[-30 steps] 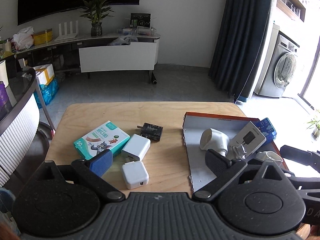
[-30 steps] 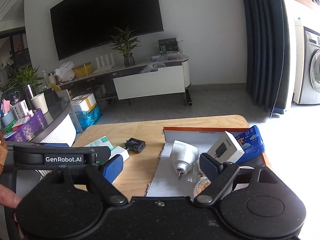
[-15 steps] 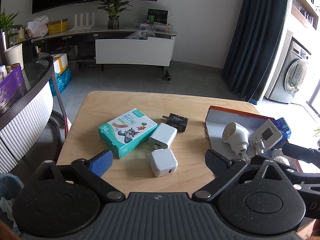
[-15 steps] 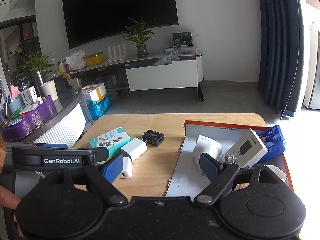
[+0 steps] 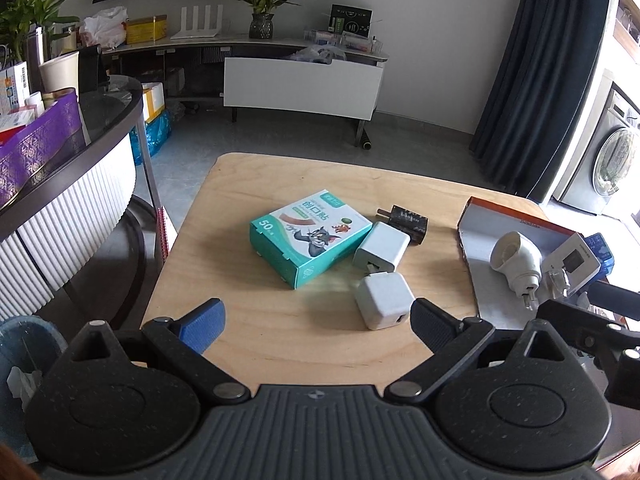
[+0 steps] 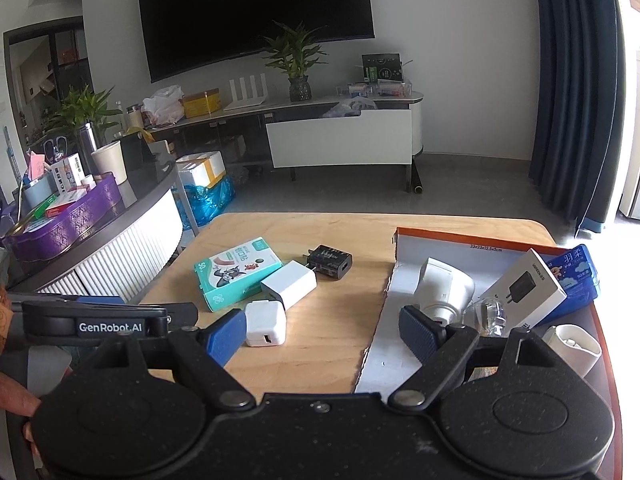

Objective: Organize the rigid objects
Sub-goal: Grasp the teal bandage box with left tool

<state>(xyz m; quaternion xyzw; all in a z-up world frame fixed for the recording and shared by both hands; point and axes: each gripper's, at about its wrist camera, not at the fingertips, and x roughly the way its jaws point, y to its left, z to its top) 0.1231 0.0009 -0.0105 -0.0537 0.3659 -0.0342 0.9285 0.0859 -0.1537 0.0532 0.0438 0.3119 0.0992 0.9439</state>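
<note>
On the wooden table (image 5: 248, 184) lie a teal bandage box (image 5: 308, 236), a white oblong charger (image 5: 382, 247), a white cube charger (image 5: 384, 299) and a black charger (image 5: 405, 219). They also show in the right wrist view: the box (image 6: 236, 270), the oblong charger (image 6: 289, 283), the cube charger (image 6: 265, 322) and the black charger (image 6: 329, 261). An orange-rimmed cardboard tray (image 6: 472, 240) at the right holds a white plug adapter (image 6: 444, 290), a white charger box (image 6: 524, 292) and a blue tissue pack (image 6: 576, 276). My left gripper (image 5: 316, 320) is open and empty just in front of the cube charger. My right gripper (image 6: 322, 334) is open and empty over the tray's left edge.
A curved dark counter (image 5: 80, 140) with a purple tin stands left of the table. A bin (image 5: 28, 344) sits at the lower left. A TV bench (image 5: 300, 84) stands behind, a dark curtain (image 5: 552, 80) and a washing machine (image 5: 612, 164) to the right.
Both grippers have swung left, so the chargers and the bandage box now sit nearer the middle of both views. Both stay open and nothing on the table has moved.
</note>
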